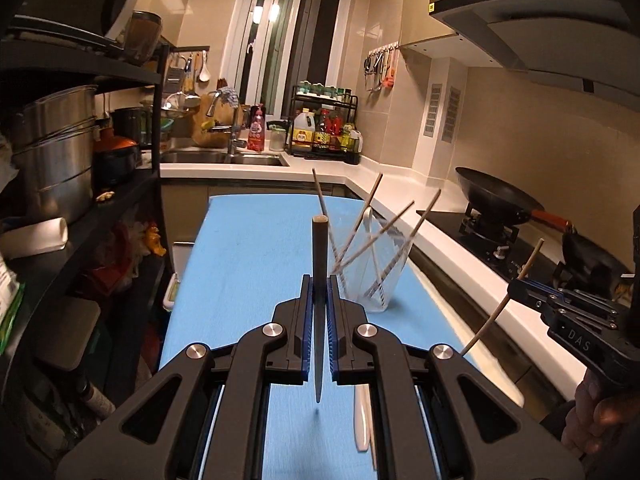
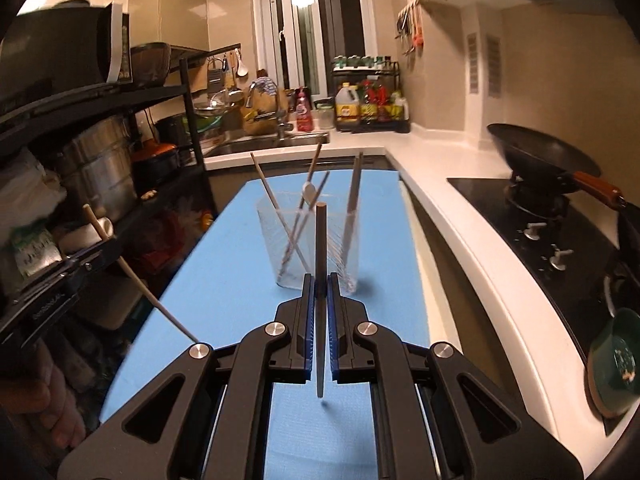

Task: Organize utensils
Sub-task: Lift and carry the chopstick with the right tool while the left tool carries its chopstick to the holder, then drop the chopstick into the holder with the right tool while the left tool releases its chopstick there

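A: What does the left gripper (image 1: 320,280) hold?

B: Its jaws are clamped on a chopstick (image 1: 320,304) that stands nearly upright between the blue pads, blunt end up, thin tip hanging clear above the blue mat (image 1: 240,264).

A: And the right gripper (image 2: 320,280)?

B: The same. Its jaws are pressed together on a second chopstick (image 2: 320,300), also upright, its tip off the mat with a small shadow beneath.

A: Can each camera see the other gripper?

B: Yes. In the left wrist view the right one shows at the right edge, its stick slanting. In the right wrist view the left one shows at the left edge, a hand (image 2: 48,400) under it.

A: Where is the holder?

B: A clear plastic cup (image 2: 308,248) stands on the mat, ahead of both grippers, nearer the mat's right edge beside the white bench (image 2: 452,216). Several chopsticks lean in it at different angles, along with a white spoon (image 2: 309,191).

A: Anything left on the mat?

B: In the left wrist view a white utensil (image 1: 362,420) lies flat near the mat's near edge, just right of the left gripper's pads, with a thin stick beside it.

A: What surrounds it?

B: A wok (image 2: 536,156) on the hob to the right, a sink (image 1: 216,157) at the far end.
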Demonstrator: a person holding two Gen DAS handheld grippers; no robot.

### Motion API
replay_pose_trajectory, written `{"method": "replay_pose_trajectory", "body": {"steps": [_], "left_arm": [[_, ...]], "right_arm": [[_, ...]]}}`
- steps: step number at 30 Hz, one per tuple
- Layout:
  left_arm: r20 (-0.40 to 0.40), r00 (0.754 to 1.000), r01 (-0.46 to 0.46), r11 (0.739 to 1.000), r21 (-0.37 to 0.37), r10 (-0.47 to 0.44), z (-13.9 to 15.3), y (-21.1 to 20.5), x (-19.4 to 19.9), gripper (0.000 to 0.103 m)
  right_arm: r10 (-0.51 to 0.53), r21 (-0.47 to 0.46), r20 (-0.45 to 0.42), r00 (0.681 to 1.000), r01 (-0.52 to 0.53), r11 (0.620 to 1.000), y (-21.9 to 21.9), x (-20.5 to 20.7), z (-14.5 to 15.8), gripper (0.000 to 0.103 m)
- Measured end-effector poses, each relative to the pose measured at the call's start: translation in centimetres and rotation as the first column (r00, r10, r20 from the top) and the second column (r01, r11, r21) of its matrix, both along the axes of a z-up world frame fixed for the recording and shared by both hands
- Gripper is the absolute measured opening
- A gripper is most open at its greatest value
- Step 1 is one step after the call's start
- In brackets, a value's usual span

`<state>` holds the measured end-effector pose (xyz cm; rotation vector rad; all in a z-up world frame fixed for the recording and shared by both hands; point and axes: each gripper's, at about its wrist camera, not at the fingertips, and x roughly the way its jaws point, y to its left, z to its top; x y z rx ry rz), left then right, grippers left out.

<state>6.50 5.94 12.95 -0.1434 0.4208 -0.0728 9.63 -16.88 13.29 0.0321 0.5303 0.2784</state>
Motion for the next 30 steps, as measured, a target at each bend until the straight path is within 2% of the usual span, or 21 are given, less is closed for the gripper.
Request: {"method": "replay_pose_trajectory", "body": {"steps": [6, 12, 15, 18, 22, 27, 28, 30], "left_arm": [[-0.011, 0.999, 0.033, 0.999, 0.0, -0.033, 4.7, 0.0, 4.3, 0.007], [0.041, 0.997, 0.065, 0.998, 0.01, -0.065, 9.3, -0.5, 8.0, 0.007], [0.084, 0.993, 0.079, 0.997, 0.006, -0.079, 11.4, -0.9, 10.0, 0.007], [0.129, 0.988, 0.089, 0.996, 0.013, -0.089, 12.4, -1.5, 12.0, 0.007], [0.106, 0.991, 0.076, 0.994, 0.082, -0.084, 11.3, -3.1, 15.4, 0.007], [-0.042, 0.995, 0.091, 0.988, 0.125, -0.086, 7.2, -4.1, 19.9, 0.007], [-0.076, 0.993, 0.098, 0.987, 0.128, -0.089, 6.5, -4.1, 20.6, 0.007], [-0.155, 0.981, 0.13, 0.986, 0.102, -0.113, 5.2, -4.0, 22.0, 0.01]], "right_arm": [[0.038, 0.044, -0.008, 0.999, -0.038, 0.998, -0.7, 4.6, 5.2, 0.006], [0.033, 0.039, 0.085, 0.996, -0.037, 0.999, -0.1, 8.7, 10.8, 0.006], [0.026, 0.016, 0.136, 0.99, -0.028, 0.999, 0.6, 10.3, 12.1, 0.006], [0.002, -0.02, 0.177, 0.984, 0.002, 1.0, 1.3, 11.6, 12.1, 0.006], [0.006, -0.022, 0.162, 0.987, -0.003, 1.0, 1.8, 13.9, 10.3, 0.006], [-0.001, -0.059, 0.12, 0.993, 0.008, 0.998, 2.4, 15.9, 7.3, 0.007], [-0.003, -0.061, 0.102, 0.995, 0.009, 0.998, 2.4, 16.2, 6.8, 0.009], [-0.011, -0.061, 0.08, 0.997, 0.016, 0.998, 2.4, 16.6, 6.2, 0.025]]}}
